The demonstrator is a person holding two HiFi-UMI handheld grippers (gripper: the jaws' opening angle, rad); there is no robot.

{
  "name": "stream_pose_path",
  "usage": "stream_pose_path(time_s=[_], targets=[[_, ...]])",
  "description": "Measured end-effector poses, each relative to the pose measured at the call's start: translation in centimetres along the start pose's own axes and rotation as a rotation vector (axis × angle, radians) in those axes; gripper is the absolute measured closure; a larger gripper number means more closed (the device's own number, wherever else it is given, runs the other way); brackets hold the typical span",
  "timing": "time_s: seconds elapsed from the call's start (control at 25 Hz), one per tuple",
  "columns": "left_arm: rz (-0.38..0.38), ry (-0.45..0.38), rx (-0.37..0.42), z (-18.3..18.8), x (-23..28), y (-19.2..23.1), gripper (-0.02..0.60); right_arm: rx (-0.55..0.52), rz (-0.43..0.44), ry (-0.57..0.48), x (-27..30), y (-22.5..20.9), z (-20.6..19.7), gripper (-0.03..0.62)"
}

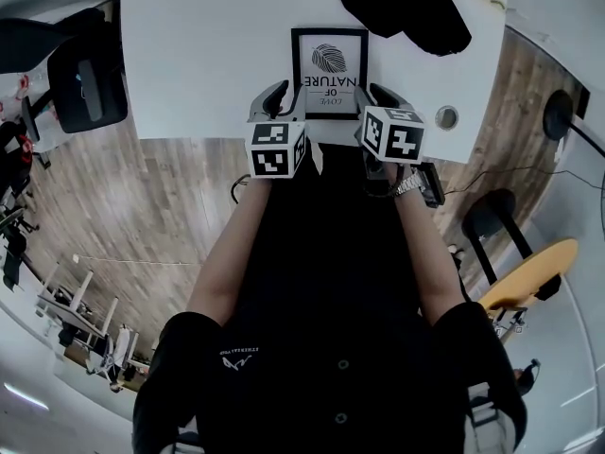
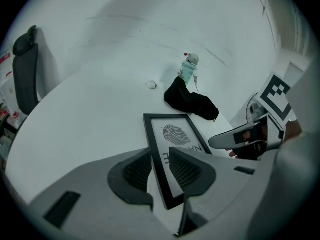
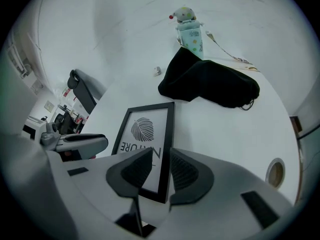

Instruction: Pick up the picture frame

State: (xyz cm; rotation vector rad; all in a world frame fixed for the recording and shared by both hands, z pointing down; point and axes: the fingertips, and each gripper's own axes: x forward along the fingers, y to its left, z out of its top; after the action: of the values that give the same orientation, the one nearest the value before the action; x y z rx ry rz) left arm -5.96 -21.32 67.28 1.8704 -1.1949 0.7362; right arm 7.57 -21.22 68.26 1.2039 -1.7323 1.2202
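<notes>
The picture frame (image 1: 329, 74) is black-edged with a leaf print, and it lies flat on the white table (image 1: 208, 45) close to the near edge. My left gripper (image 1: 281, 97) is at the frame's left side. In the left gripper view the frame's (image 2: 176, 136) black edge runs between the left gripper's (image 2: 160, 166) jaws, with gaps on both sides, so it is open. My right gripper (image 1: 378, 97) is at the frame's right side. In the right gripper view the right gripper (image 3: 161, 171) is also open, straddling the frame's (image 3: 145, 131) right edge without pressing on it.
A black cloth bag (image 1: 406, 8) lies just beyond the frame. Behind it stands a small toy figure (image 3: 189, 26). A round cable hole (image 1: 446, 117) is in the table to the right. Office chairs (image 1: 85, 78) stand on the wooden floor to the left.
</notes>
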Motion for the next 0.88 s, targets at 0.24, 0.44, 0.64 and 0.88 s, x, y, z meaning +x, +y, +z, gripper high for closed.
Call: stream_pose_path(time_s=[0.24,0.44,0.64,0.88], targets=[[0.013,0.069,-0.003,-1.4,1.1,0.4,0.488,-0.030,-0.036,0.062,1.3,-0.3,-1.1,0.485],[0.011,0.103,-0.025,-2.3,2.0,0.4,0.489,-0.013,-0.057,0.107,2.2,-0.9,-2.0,0.485],[0.022,0.132,-0.034,-2.7,2.6,0.5,0.489,0.002,-0.048,0.121,2.6,-0.9,-2.0,0.487],[0.027,0.149,-0.049,-3.0,2.9,0.4,0.489,-0.001,-0.038,0.138,2.8,-0.9,-2.2,0.499]])
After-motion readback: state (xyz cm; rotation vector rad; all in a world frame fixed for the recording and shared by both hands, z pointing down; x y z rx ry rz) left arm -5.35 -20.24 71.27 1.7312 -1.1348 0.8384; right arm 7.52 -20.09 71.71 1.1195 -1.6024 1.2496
